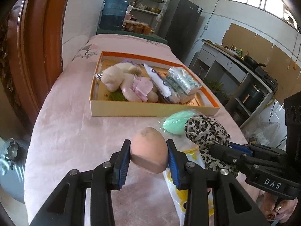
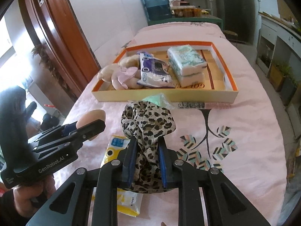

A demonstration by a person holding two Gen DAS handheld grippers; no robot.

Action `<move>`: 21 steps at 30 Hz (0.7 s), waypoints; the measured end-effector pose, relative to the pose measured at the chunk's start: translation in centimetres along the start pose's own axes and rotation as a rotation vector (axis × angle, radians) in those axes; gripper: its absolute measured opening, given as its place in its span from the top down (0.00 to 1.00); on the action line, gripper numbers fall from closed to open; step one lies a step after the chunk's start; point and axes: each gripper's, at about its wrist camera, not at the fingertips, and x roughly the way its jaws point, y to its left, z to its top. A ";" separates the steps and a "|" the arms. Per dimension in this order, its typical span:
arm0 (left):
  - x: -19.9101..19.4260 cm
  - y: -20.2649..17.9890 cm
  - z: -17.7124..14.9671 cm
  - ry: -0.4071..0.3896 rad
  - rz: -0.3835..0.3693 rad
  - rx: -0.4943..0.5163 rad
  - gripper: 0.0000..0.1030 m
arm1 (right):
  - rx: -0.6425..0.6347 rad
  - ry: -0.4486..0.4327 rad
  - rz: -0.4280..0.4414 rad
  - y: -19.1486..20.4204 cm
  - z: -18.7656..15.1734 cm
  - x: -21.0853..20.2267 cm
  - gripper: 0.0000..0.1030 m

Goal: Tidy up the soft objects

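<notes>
The left hand-held gripper point(image 1: 148, 155) squeezes a soft peach egg-shaped sponge point(image 1: 148, 148). The right hand-held gripper point(image 2: 147, 162) pinches a floppy leopard-print scarf point(image 2: 148, 122) above the pink bed. Lift both gently into the orange-rimmed cardboard tray point(image 2: 165, 95).

The yellow wipes pack point(image 2: 120, 150) is mostly buried under the leopard scarf point(image 2: 148, 124) and the gripper frames, so its print's unreadable. The green sponge point(image 2: 154, 98) barely peeks out behind the scarf, and the plush toy point(image 1: 122, 81) covers whatever green thing's under it in the far box point(image 1: 150, 111).
</notes>
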 end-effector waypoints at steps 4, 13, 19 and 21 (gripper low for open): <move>-0.5 -0.3 0.3 -0.013 -0.009 0.003 0.63 | 0.003 -0.017 0.001 0.0 0.3 -0.7 0.79; -1.6 -0.8 0.9 -0.041 -0.019 0.009 0.63 | 0.004 -0.052 0.006 -0.1 0.9 -2.3 0.79; -2.0 -1.0 1.0 -0.052 -0.024 0.013 0.63 | 0.023 -0.086 -0.006 -0.9 1.6 -3.7 0.79; -2.1 -1.1 1.1 -0.056 -0.025 0.016 0.63 | 0.028 -0.096 -0.012 -1.1 1.9 -4.1 0.79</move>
